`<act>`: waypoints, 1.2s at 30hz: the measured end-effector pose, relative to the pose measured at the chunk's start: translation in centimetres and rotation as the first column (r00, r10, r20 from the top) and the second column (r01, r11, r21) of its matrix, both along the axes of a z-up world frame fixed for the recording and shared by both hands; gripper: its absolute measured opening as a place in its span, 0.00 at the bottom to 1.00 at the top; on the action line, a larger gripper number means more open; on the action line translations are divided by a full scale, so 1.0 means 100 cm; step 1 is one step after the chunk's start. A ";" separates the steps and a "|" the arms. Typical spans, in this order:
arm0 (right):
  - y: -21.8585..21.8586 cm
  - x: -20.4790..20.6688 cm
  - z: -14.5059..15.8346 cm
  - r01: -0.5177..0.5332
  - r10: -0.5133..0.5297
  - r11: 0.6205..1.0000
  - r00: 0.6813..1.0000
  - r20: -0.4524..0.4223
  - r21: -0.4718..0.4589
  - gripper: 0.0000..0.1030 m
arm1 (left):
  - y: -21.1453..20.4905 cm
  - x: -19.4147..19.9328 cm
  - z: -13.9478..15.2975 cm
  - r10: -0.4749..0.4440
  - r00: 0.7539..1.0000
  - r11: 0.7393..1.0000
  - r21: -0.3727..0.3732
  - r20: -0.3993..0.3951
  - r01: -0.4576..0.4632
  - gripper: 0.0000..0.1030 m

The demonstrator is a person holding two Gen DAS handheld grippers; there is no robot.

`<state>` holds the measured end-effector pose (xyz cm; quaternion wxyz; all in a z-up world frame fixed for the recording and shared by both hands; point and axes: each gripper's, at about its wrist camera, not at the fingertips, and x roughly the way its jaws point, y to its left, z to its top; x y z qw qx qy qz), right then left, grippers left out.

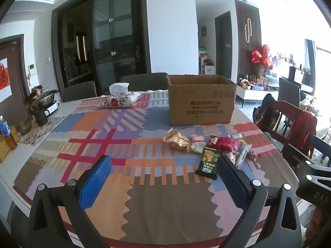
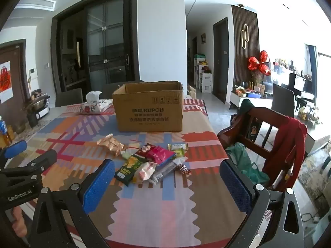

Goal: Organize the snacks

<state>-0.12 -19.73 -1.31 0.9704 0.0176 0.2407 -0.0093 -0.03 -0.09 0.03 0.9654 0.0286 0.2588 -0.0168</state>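
Note:
A pile of snack packets lies on the patterned tablecloth: a dark green packet point(image 1: 207, 163) point(image 2: 127, 169), a red-pink packet point(image 1: 224, 143) point(image 2: 157, 152), a crinkled tan packet point(image 1: 178, 141) point(image 2: 110, 143) and several small ones. An open cardboard box point(image 1: 201, 101) point(image 2: 149, 107) stands behind the pile. My left gripper point(image 1: 163, 165) is open and empty, above the table just left of the pile. My right gripper point(image 2: 167, 171) is open and empty, hovering in front of the pile. The left gripper point(image 2: 15, 146) also shows at the left edge of the right wrist view.
A floral tissue pouch point(image 1: 121, 100) point(image 2: 93, 106) lies left of the box. A pot point(image 1: 42, 99) and bottles point(image 1: 6, 132) stand at the table's left side. A wooden chair with a red garment point(image 2: 287, 146) point(image 1: 304, 128) stands right of the table.

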 end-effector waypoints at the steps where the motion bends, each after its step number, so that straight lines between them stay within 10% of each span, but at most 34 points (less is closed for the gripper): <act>1: 0.000 0.000 0.000 0.000 0.000 1.000 1.000 0.004 0.003 0.99 | 0.000 0.000 0.000 -0.003 1.000 1.000 -0.002 0.001 0.003 1.00; 36: -0.001 -0.001 0.000 0.001 -0.001 1.000 1.000 0.001 0.013 0.99 | 0.002 -0.001 0.003 -0.001 1.000 1.000 0.001 0.012 0.001 1.00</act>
